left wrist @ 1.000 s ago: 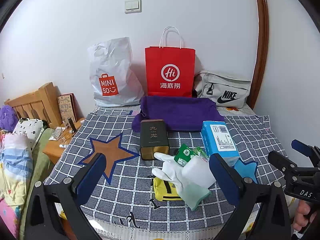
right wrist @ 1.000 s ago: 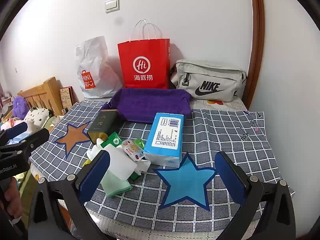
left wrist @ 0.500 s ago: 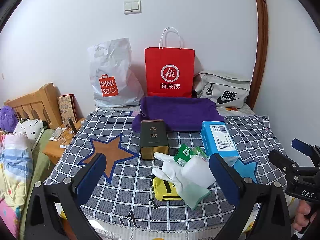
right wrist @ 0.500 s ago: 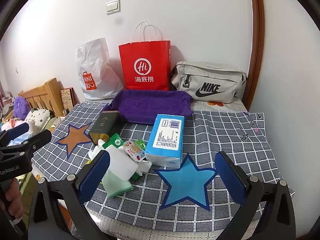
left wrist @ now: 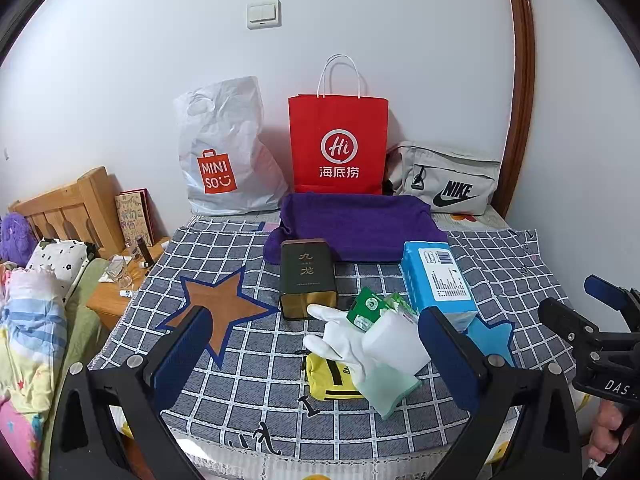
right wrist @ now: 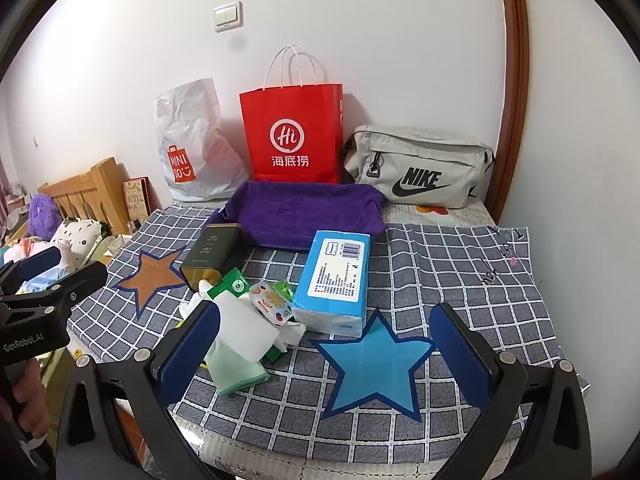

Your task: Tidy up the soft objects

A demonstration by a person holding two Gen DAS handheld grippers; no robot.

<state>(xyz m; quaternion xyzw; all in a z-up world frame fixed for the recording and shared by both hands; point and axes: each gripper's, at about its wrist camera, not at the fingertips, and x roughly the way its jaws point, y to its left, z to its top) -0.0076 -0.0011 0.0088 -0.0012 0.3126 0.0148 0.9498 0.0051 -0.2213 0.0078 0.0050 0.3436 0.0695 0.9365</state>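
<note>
Soft pile: white glove [left wrist: 340, 338], white sponge block [left wrist: 394, 340], green cloth [left wrist: 386, 388] and yellow pouch [left wrist: 330, 378] lie heaped at the near middle of the checked cloth [left wrist: 248, 392].
Left gripper [left wrist: 316, 358]: fingers wide apart, empty, pile directly between and beyond them (judged the nearer tool).
Glove axis: fingers point far-left, toward the dark tin [left wrist: 306, 278].
Right gripper [right wrist: 324, 350]: fingers apart, empty, facing the blue star; pile lies at its left finger.
Obstacles: snack packets [right wrist: 266, 298] and blue tissue pack [right wrist: 334, 280] touch the pile's right side.
Far: purple tray [left wrist: 356, 222] (a likely destination).
</note>
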